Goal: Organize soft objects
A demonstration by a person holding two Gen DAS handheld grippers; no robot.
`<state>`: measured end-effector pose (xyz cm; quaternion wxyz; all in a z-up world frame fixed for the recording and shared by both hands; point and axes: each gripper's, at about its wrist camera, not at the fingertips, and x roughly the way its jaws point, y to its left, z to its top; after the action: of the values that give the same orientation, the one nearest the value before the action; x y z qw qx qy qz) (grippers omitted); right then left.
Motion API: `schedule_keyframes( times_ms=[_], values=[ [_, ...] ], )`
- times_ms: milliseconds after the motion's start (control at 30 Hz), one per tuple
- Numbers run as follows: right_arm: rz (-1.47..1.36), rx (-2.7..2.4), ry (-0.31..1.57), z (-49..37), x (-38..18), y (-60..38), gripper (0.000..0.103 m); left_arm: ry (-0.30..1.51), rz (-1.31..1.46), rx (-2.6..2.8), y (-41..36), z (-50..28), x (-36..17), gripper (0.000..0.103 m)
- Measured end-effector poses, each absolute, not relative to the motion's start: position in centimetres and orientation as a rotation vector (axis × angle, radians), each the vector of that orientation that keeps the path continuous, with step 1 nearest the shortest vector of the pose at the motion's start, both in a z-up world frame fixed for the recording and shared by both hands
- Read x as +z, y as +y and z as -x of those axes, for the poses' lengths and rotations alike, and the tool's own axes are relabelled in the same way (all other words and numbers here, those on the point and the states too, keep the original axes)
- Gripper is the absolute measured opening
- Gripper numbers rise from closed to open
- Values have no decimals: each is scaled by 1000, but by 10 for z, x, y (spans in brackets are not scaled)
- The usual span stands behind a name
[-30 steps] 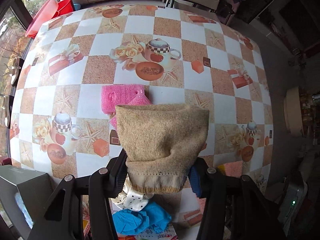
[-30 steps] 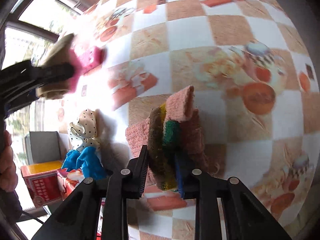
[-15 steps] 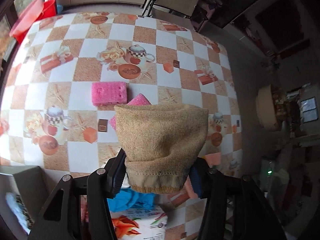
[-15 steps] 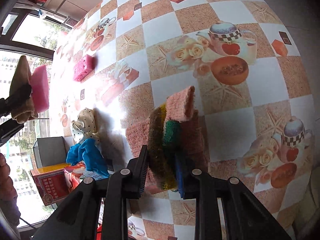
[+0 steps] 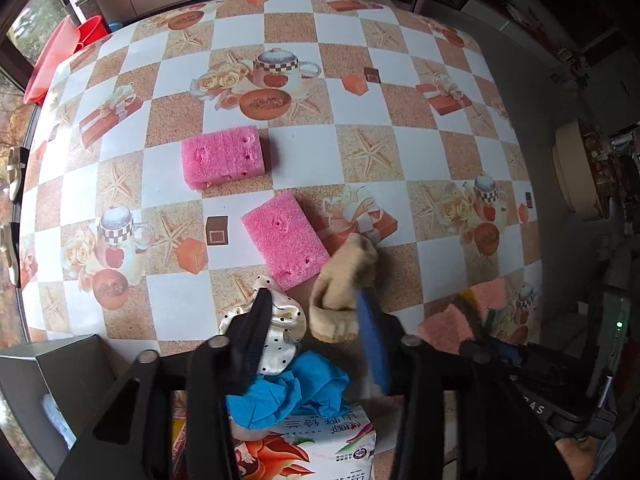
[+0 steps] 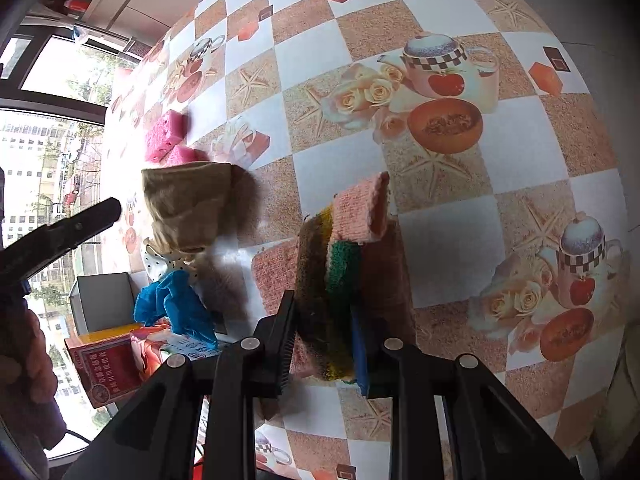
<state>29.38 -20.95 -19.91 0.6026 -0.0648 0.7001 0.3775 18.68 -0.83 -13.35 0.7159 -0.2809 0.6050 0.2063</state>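
tan knit cloth (image 5: 345,280) hangs against the blue pad of my left gripper (image 5: 316,308), but its jaws stand wide apart and nothing pinches it; it looks to be slipping free. it sits just beside the near pink sponge (image 5: 285,240), above the polka-dot cloth (image 5: 280,328) and the blue cloth (image 5: 292,392). my right gripper (image 6: 324,320) is clamped narrow on a stack of scouring pads (image 6: 332,280), with a pink knit cloth (image 6: 360,212) on top, held over the checked table (image 6: 440,184).

to do this release well, i judge i should draw the left gripper straight back and up, so the blue pad does not drag the tan cloth off its spot or onto the sponge. i should let it settle flat near the other cloths, like with like, with the sponges kept apart from them. the right load should wait steady until the left is clear, since the two grippers are near each other.

against half a second ago: the left jaws then gripped the tan cloth, which stood up and hid the near sponge; now they are spread, the cloth has crumpled to the right side, and both sponges, including the far pink sponge (image 5: 222,156), show whole. the right grip on the pads looks unchanged.
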Motion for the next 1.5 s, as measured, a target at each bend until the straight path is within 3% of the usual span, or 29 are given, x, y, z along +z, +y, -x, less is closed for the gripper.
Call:
schedule_keyframes(
  times_ms=[33,800,900,967,1067,1500],
  values=[
    [153,875,1624,-293,-199,-210,26,1357,609,471,-9,-190,-137,83],
    [117,774,1656,-301,-204,-259,26,1576,411,353,-99,-264,-227,82],
    [113,769,1655,-301,-202,-264,26,1559,399,358,-100,-266,-227,60],
    [111,768,1655,-299,-202,-267,26,1545,377,342,-102,-268,-222,31],
    [113,764,1648,-296,-199,-268,26,1535,382,309,-101,-268,-215,27],
    [161,755,1636,-269,-181,-275,26,1419,403,212,-125,-207,-145,27]
  ],
)
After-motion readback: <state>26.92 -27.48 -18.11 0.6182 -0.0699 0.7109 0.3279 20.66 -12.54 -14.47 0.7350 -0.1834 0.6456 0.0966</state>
